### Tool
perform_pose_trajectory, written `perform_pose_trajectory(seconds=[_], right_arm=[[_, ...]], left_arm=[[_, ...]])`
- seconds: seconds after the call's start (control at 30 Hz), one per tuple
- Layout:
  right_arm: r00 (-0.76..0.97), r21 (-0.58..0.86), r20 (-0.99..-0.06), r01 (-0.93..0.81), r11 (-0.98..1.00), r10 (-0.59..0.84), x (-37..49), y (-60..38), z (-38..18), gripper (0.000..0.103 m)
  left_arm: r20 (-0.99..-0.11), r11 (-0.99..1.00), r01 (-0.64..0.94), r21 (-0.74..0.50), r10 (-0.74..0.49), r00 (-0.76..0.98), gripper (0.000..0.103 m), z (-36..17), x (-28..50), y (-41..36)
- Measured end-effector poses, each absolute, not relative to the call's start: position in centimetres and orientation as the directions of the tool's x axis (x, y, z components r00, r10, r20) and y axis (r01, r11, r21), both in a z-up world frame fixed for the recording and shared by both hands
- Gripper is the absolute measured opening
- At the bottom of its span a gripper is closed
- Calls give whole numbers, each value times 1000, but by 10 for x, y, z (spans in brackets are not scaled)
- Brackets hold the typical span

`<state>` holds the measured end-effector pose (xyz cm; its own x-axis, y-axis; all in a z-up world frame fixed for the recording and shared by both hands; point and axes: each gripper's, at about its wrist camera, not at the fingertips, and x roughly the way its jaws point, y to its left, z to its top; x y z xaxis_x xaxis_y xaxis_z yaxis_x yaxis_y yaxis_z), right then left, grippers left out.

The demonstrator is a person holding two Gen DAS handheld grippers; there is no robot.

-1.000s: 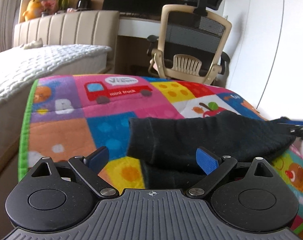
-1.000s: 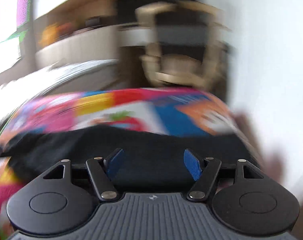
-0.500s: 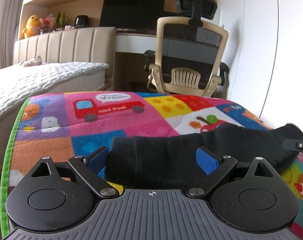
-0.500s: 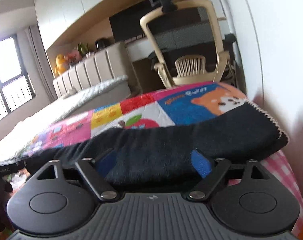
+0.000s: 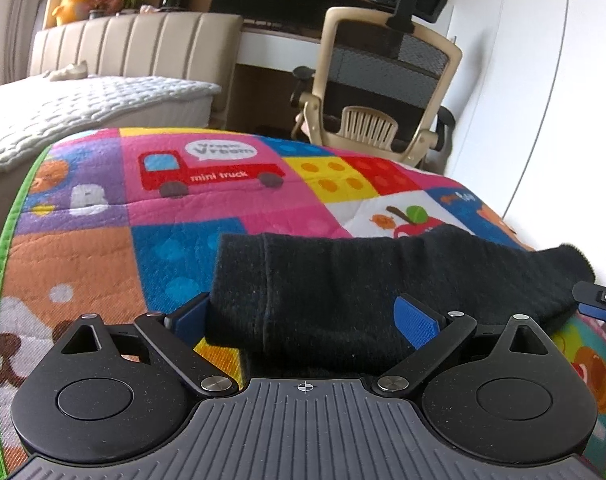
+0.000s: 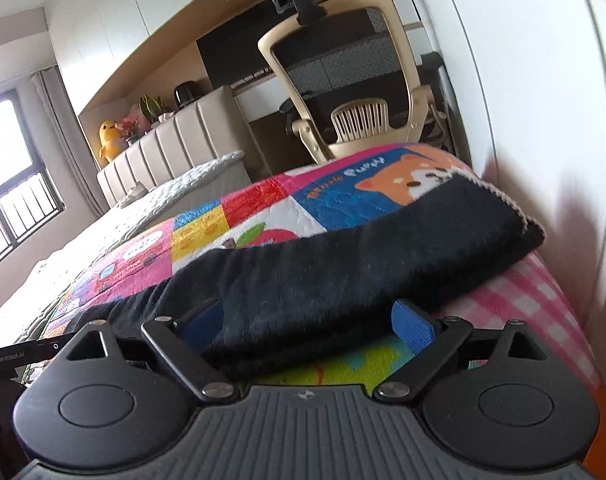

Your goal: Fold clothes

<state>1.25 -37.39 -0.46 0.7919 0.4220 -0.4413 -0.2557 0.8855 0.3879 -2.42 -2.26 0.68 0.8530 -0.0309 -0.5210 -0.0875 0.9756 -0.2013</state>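
Observation:
A black knitted garment [image 5: 383, 280] lies folded in a long band on the colourful play mat [image 5: 207, 184]. It also shows in the right wrist view [image 6: 363, 264], with a pale stitched hem at its far right end. My left gripper [image 5: 303, 320] is open, its blue pads either side of the garment's left end, low over the mat. My right gripper [image 6: 311, 324] is open around the garment's near edge at its right end. The right gripper's tip shows at the right edge of the left wrist view [image 5: 599, 304].
A beige office chair [image 5: 383, 92] stands beyond the mat's far edge in front of a desk. A bed with a white quilt [image 5: 83, 108] lies to the left. A white wall [image 6: 543, 80] runs close along the mat's right side.
Both grippers have come down and forward to the garment's near edge. The garment has been laid down flatter on the mat. The right view was blurred and is now steady.

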Motion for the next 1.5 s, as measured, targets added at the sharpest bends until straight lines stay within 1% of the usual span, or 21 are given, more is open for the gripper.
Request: perform_pose_trajectory(seconds=[0.17, 0.23, 0.27, 0.37, 0.4, 0.43, 0.47, 0.53, 0.63, 0.7, 0.8, 0.83, 0.87, 0.9, 0.97, 1.0, 1.17, 1.27, 1.33, 1.4, 1.5], right_arm=[[760, 382, -478, -272, 884, 440, 6, -378, -5, 93], [746, 348, -515, -269, 898, 422, 11, -374, -3, 94], [741, 319, -533, -272, 908, 409, 13, -370, -1, 94], [742, 127, -535, -402, 907, 404, 10, -337, 17, 93], [741, 46, -526, -465, 884, 417, 5, -321, 24, 84], [738, -34, -518, -523, 851, 433, 1, -304, 30, 69], [720, -99, -521, -585, 805, 459, -1, -286, 32, 63], [665, -169, -535, -689, 705, 522, -6, -255, 33, 63], [594, -218, -567, -776, 592, 571, -6, -221, 22, 63], [558, -253, -592, -813, 524, 581, -5, -200, 13, 61], [549, -262, -607, -821, 508, 575, 0, -190, -1, 60], [549, -248, -606, -818, 519, 576, 1, -191, 2, 52], [548, -234, -605, -816, 529, 577, 2, -193, 4, 41], [548, -220, -604, -813, 539, 579, 3, -194, 7, 21], [547, -192, -603, -806, 560, 581, 5, -197, 12, 14], [549, -180, -600, -801, 570, 582, 6, -198, 14, 5], [585, -148, -563, -766, 626, 584, 9, -212, 28, 5], [582, -144, -561, -769, 623, 589, 10, -210, 30, 6], [559, -169, -563, -799, 577, 609, 2, -200, 27, 8], [537, -196, -564, -825, 530, 627, -7, -190, 23, 14], [533, -258, -562, -840, 478, 633, -13, -168, 13, 15]], left_arm=[[-532, 978, -94, -188, -20, 847, 99, 8, -43, -29], [-531, 977, -94, -190, -22, 847, 99, 10, -47, -30], [-530, 977, -93, -191, -23, 848, 99, 10, -49, -31], [-520, 978, -82, -191, -30, 854, 100, 12, -51, -33], [-515, 977, -80, -197, -34, 857, 100, 12, -51, -32], [-510, 975, -79, -206, -38, 859, 101, 12, -51, -31], [-506, 973, -79, -217, -43, 861, 101, 12, -51, -30], [-497, 967, -76, -243, -57, 866, 101, 12, -50, -28], [-473, 967, -65, -247, -61, 879, 101, 13, -54, -26], [-455, 976, -56, -211, -47, 889, 101, 16, -59, -29], [-428, 992, -47, -116, -7, 904, 101, 22, -69, -33], [-416, 996, -47, -76, 11, 909, 101, 24, -73, -34], [-402, 998, -50, -38, 30, 915, 101, 27, -77, -34], [-387, 999, -54, -4, 49, 921, 101, 29, -82, -34], [-358, 996, -62, 61, 79, 930, 101, 33, -91, -31], [-354, 995, -60, 80, 85, 931, 101, 34, -95, -30], [-369, 992, -32, 126, 77, 926, 101, 35, -100, -27], [-375, 976, 14, 217, 70, 925, 101, 33, -96, -41], [-386, 968, 38, 248, 63, 920, 101, 29, -95, -47], [-401, 967, 54, 249, 53, 914, 101, 25, -94, -50], [-412, 978, 34, 208, 56, 910, 101, 22, -96, -45]])
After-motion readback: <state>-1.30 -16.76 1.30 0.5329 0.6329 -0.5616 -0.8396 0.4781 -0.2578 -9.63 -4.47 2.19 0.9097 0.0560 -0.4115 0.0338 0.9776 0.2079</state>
